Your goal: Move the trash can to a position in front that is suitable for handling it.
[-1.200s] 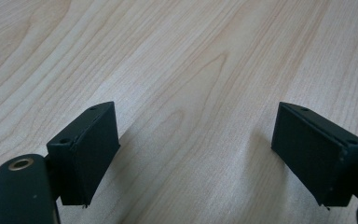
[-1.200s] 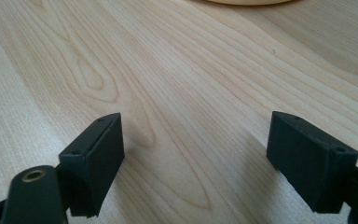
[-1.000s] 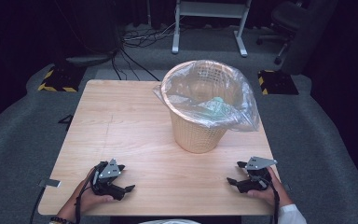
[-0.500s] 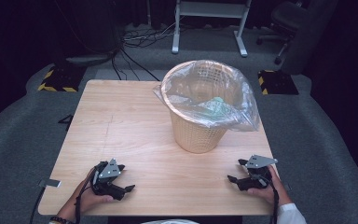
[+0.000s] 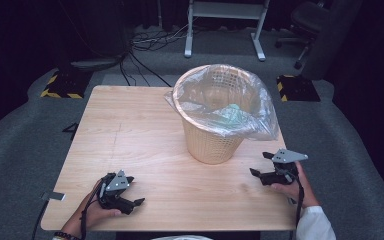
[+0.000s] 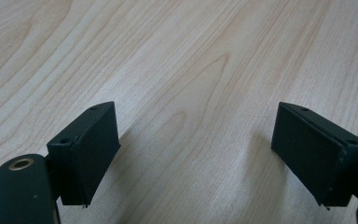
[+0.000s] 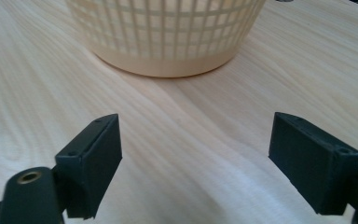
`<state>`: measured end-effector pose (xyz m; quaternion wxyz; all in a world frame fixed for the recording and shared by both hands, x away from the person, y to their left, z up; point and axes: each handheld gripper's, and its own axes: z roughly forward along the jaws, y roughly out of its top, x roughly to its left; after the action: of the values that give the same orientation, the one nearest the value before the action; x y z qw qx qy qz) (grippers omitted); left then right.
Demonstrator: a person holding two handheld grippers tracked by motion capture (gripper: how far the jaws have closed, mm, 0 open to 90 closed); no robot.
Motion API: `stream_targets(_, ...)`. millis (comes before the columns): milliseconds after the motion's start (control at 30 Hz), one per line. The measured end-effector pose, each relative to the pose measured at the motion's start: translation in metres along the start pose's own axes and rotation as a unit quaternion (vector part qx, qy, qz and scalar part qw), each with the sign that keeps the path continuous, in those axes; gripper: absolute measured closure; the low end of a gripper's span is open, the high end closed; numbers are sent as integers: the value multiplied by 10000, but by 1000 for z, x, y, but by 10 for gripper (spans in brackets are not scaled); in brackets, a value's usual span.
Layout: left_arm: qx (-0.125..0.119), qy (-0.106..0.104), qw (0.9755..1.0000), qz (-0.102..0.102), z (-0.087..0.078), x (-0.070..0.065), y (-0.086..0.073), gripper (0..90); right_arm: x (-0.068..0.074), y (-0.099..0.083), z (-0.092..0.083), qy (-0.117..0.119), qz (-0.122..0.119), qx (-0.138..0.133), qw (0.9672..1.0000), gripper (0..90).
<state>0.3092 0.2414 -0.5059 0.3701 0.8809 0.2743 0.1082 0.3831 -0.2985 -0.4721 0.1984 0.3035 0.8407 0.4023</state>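
Table of pale wood fills the middle of the room, standing on grey carpet. Toward its far right side stands a cream lattice basket, upright, lined with a clear plastic bag whose loose edge is folded out over the rim and hangs down the right side. Something pale green lies inside the bag; what it is cannot be told.

At the near right edge, a hand holds the right gripper, which rests low over the wood just beside the basket's right flank without touching it. In the right gripper view its jaws stand wide apart with nothing between them but bare tabletop, and the basket's base sits directly ahead.

At the near left corner, well apart from the basket, the other hand holds the left gripper close to the table surface. In the left gripper view its jaws are likewise spread wide, empty, with plain wood grain between them.
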Motion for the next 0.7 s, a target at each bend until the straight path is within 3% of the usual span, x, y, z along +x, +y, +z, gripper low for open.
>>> stream_targets(67, 0, 0, 10000, 1, 0, 0, 0, 147, -8, 4, 3, -88, -83, 37, 9999, 167)
stream_targets(433, 10, -8, 10000, 11, 0, 1, 0, 147, -55, 16, 26, 49, 164, -143, 9998, 160)
stream_targets(567, 30, 32, 10000, 9, 4, 6, 5, 138, -59, 19, 34, 185, -103, -169, 9996, 156)
stream_targets(700, 25, -59, 9999, 81, 12, 18, 12, 129, -60, 20, 43, 329, -140, 4, 9994, 155)
